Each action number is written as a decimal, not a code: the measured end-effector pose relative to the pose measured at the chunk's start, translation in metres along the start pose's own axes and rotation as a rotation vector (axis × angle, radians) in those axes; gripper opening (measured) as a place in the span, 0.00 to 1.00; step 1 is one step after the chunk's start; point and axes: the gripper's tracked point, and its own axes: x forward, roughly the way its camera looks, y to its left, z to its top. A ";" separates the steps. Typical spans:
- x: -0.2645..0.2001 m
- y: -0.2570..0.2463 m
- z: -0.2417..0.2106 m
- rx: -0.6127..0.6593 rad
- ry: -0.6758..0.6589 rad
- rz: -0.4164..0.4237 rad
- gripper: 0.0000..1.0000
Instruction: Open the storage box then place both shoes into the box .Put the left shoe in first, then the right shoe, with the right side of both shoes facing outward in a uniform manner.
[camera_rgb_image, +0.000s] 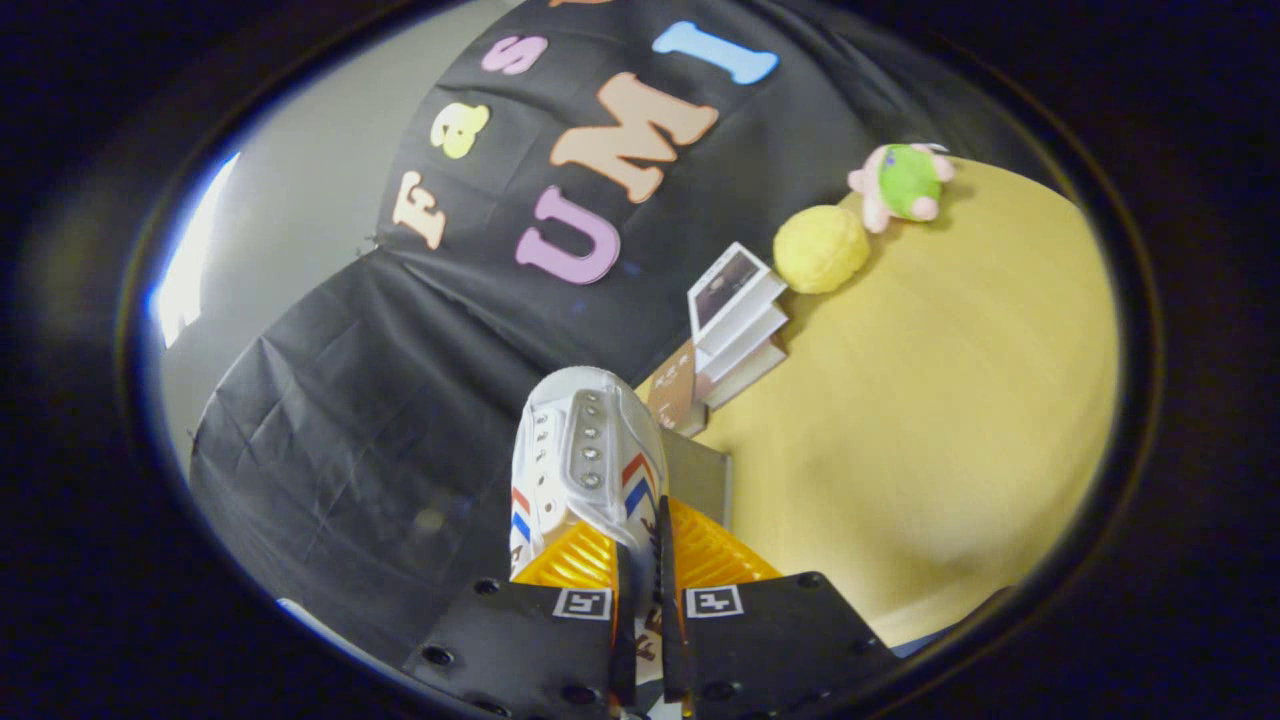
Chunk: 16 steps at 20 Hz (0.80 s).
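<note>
Jaws pinch a white shoe (585, 465) aloft, bare yellow table (930, 420) open just beside.

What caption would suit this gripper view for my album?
Gripper shut on a white shoe, lifted beside the yellow table.

Gripper (640, 600) raised and tilted, seen from its own camera. Jaws nearly closed, the two fingers (620, 590) side by side with a narrow gap, both pressing on the thin edge of a shoe (585, 460).
</note>
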 end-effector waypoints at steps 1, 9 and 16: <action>0.005 0.020 -0.006 -0.025 0.015 0.015 0.13; 0.098 0.076 -0.049 -0.256 0.122 -0.082 0.13; 0.130 0.076 -0.066 -0.394 0.148 -0.182 0.15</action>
